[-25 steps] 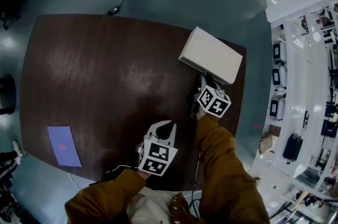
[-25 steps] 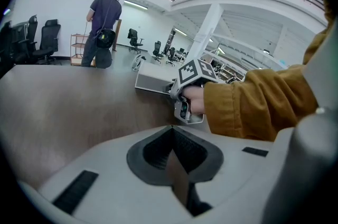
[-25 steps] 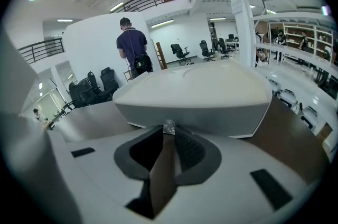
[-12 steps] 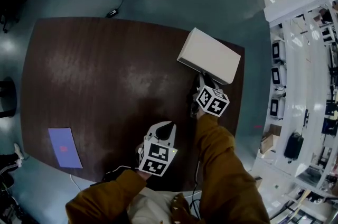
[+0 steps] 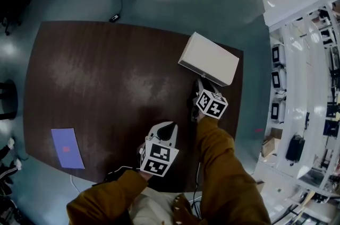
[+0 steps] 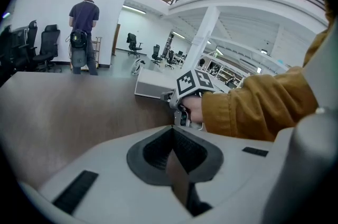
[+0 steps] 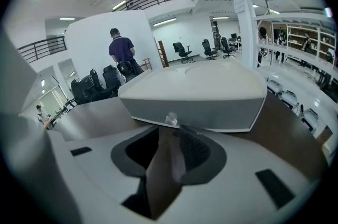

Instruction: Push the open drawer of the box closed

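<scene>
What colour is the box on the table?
The box is white, best seen in the right gripper view.

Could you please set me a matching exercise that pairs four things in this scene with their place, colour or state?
Things:
1. box
2. sheet
3. left claw
4. knob

Place, colour or state:
A. blue, lying at the near left of the table
B. clear, on the box's grey front
C. white, at the table's far right corner
D. shut, with nothing in it

Pairs: 1-C, 2-A, 3-D, 4-B.
</scene>
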`<state>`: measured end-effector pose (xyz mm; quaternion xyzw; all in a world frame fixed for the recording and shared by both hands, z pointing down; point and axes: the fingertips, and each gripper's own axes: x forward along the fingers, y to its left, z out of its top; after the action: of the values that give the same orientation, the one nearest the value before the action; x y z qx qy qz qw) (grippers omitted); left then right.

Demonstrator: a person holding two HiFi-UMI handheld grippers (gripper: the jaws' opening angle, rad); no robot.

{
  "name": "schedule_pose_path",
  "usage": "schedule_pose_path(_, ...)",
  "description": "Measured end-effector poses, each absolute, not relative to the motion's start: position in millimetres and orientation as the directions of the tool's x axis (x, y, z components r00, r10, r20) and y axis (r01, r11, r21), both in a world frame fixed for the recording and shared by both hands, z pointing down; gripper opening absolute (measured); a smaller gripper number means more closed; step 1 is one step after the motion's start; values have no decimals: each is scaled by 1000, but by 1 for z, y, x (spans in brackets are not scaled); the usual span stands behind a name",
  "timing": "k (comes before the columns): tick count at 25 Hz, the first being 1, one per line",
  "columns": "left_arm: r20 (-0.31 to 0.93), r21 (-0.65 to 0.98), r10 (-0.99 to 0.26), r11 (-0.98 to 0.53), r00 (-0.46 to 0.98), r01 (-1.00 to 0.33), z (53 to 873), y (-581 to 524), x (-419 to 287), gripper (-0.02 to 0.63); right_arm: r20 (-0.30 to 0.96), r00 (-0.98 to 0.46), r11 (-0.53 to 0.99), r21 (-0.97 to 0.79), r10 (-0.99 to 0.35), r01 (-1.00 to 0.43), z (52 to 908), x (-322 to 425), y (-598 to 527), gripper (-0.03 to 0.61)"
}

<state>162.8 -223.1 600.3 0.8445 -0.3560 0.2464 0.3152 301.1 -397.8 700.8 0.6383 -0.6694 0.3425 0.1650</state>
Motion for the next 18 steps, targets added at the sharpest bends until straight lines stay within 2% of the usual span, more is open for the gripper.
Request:
schedule_pose_path(10, 612, 346, -457, -578, 645, -739, 574, -207, 168, 6, 633, -152, -26, -263, -759, -965, 668, 297, -368, 126)
schedule_pose_path(18, 575, 334, -474, -608, 667, -720, 544, -191, 161, 6, 576, -221, 53, -294, -787, -954, 620, 271, -329, 78)
